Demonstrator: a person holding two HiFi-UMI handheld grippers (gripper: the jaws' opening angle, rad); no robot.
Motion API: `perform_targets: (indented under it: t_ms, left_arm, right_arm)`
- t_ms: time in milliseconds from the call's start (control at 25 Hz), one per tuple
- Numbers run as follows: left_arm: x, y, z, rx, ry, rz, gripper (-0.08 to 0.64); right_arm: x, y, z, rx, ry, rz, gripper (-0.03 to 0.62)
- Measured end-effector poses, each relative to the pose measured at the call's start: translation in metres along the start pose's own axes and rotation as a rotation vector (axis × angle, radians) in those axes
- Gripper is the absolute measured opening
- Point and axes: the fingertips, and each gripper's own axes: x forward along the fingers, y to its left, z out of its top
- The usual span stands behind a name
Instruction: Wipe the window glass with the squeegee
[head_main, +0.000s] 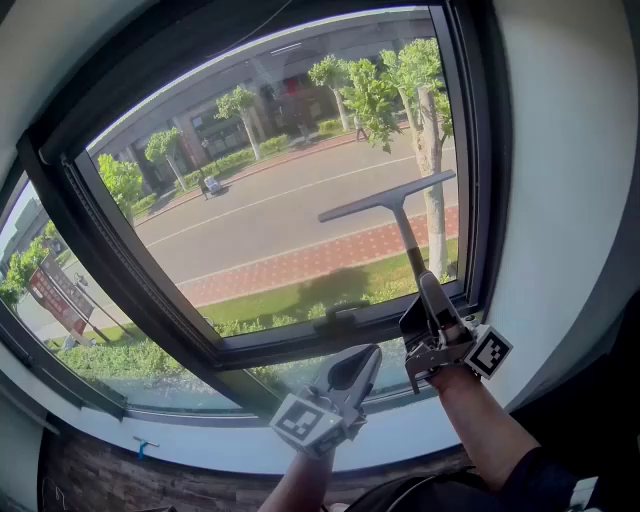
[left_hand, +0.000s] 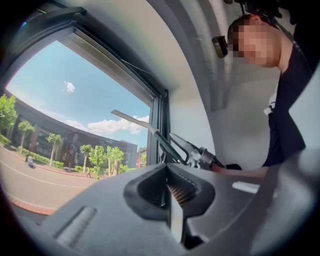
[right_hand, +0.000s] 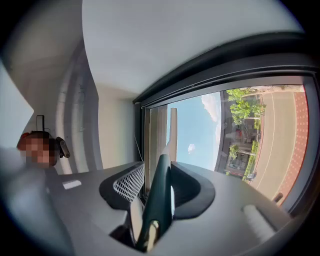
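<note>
Right gripper (head_main: 428, 288) is clamped on the squeegee (head_main: 401, 218) handle. Its own view shows the dark green handle (right_hand: 159, 200) pinched between both jaws, nothing else in there. The squeegee is upright in front of the right part of the window glass (head_main: 270, 215), blade on top, tilted with the right end higher, close to the right side of the dark window frame (head_main: 478, 180). Can't tell if the blade actually touches the glass.

Left gripper (head_main: 362, 360) has its jaws closed together and empty. It sits low at centre over the white sill (head_main: 200, 440), just left of the right gripper and apart from the squeegee.
</note>
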Motion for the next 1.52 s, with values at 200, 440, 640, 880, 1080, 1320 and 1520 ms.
perform_targets:
  t_ms: [200,440,640,880,1080,1320,1520]
  left_arm:
    - [0.003,-0.003,-0.001,-0.001,0.001,-0.012,0.002]
    - [0.005,-0.007,-0.001,-0.002,0.007,-0.031,0.002]
    - [0.006,-0.01,-0.001,0.004,0.006,-0.041,0.002]
    - [0.007,-0.014,0.002,0.011,0.002,-0.049,0.002]
    - [0.003,-0.019,-0.001,0.013,0.005,-0.051,0.002]
    - [0.004,-0.023,0.003,0.015,-0.002,-0.047,0.002]
    - [0.005,-0.023,0.011,0.021,-0.019,-0.042,0.002]
  right_arm:
    - [0.0,0.0,0.0,-0.004,-0.003,0.003,0.167]
    - [-0.001,0.004,0.002,0.001,-0.015,0.015,0.167]
    - [-0.001,0.008,0.001,-0.003,-0.009,0.03,0.17]
    - [-0.002,0.012,0.001,-0.001,-0.01,0.043,0.17]
    - [-0.004,0.013,-0.001,-0.015,-0.001,0.034,0.17]
    - [0.015,0.013,0.016,-0.038,-0.01,0.055,0.17]
    - [0.05,0.024,0.037,-0.084,-0.01,0.102,0.17]
